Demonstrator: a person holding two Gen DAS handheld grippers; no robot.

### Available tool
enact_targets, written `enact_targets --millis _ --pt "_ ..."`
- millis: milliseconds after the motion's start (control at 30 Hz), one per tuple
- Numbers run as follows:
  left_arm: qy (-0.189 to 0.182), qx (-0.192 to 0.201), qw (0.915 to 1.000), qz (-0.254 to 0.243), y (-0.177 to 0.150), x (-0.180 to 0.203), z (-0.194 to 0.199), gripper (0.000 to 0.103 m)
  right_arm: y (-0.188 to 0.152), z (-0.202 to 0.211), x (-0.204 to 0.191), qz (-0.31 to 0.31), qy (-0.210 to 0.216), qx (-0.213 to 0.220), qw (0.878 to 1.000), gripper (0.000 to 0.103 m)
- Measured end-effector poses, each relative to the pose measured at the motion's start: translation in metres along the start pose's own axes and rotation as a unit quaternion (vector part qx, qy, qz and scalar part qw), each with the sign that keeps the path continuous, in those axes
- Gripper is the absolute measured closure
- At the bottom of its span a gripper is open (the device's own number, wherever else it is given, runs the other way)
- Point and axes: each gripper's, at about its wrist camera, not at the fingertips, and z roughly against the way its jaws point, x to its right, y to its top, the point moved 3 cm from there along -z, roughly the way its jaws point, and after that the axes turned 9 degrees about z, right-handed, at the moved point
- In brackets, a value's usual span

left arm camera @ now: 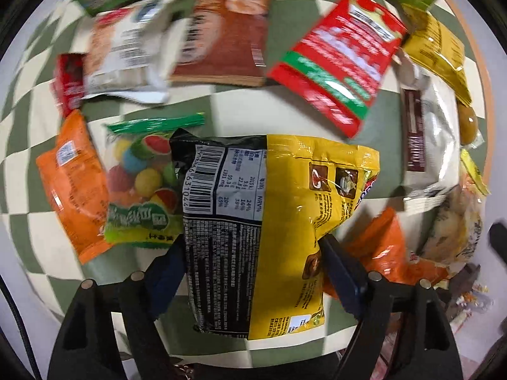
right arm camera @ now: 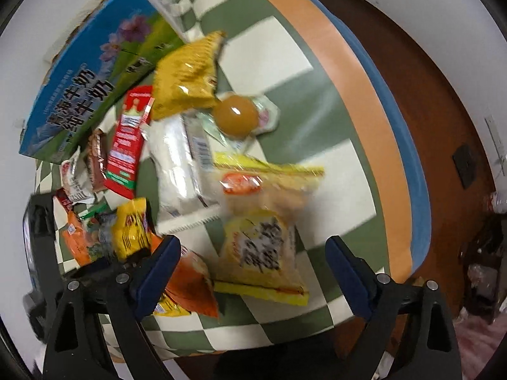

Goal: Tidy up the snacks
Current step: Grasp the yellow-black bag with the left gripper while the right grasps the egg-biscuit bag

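My left gripper (left arm camera: 253,253) is shut on a yellow and black snack bag (left arm camera: 285,209), held between its two blue pads above the checkered tablecloth (left arm camera: 234,110). The same bag shows small at the left of the right wrist view (right arm camera: 131,228). My right gripper (right arm camera: 253,266) is open and empty, its fingers on either side of a pale yellow pastry packet (right arm camera: 259,253) lying on the table. Several snack packets lie around: a red bag (left arm camera: 336,60), a brown bag (left arm camera: 228,34), a white bag (left arm camera: 126,53), a gummy-ball bag (left arm camera: 142,183), an orange bag (left arm camera: 73,183).
A blue and green milk carton box (right arm camera: 92,79) stands at the table's back. A round amber jelly cup (right arm camera: 236,115), a yellow bag (right arm camera: 187,76) and a white packet (right arm camera: 177,164) lie mid-table. The table's orange and blue edge (right arm camera: 374,133) curves at the right, with brown floor beyond.
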Motion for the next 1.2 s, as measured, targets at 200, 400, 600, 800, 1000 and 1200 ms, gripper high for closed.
enact_targets --millis 200,400,600,800,1000,1200 --pt "0.022 0.013 0.9987 0.044 -0.021 -0.046 0.004 0.022 0.024 -0.006 -0.019 0.027 -0.016 -0.01 0.999 0.011" --pt "0.0 -0.02 0.9978 0.063 -0.033 -0.057 -0.015 0.017 0.005 -0.025 0.003 -0.006 -0.039 -0.045 0.998 0.011" --pt "0.005 -0.03 0.9983 0.051 -0.056 -0.056 -0.024 0.016 -0.002 -0.062 -0.003 0.02 -0.046 -0.064 0.997 0.051" --pt "0.004 -0.035 0.9984 0.045 -0.058 -0.058 -0.029 0.016 -0.009 -0.067 -0.021 0.172 -0.102 -0.064 0.978 0.049" --pt "0.006 -0.015 0.9987 0.048 -0.04 -0.062 -0.023 0.018 -0.025 -0.084 -0.002 0.101 -0.045 -0.062 0.992 0.043" --pt "-0.004 0.018 0.9988 0.045 -0.059 -0.065 0.008 0.018 -0.052 -0.074 -0.003 0.088 -0.049 -0.04 0.994 0.062"
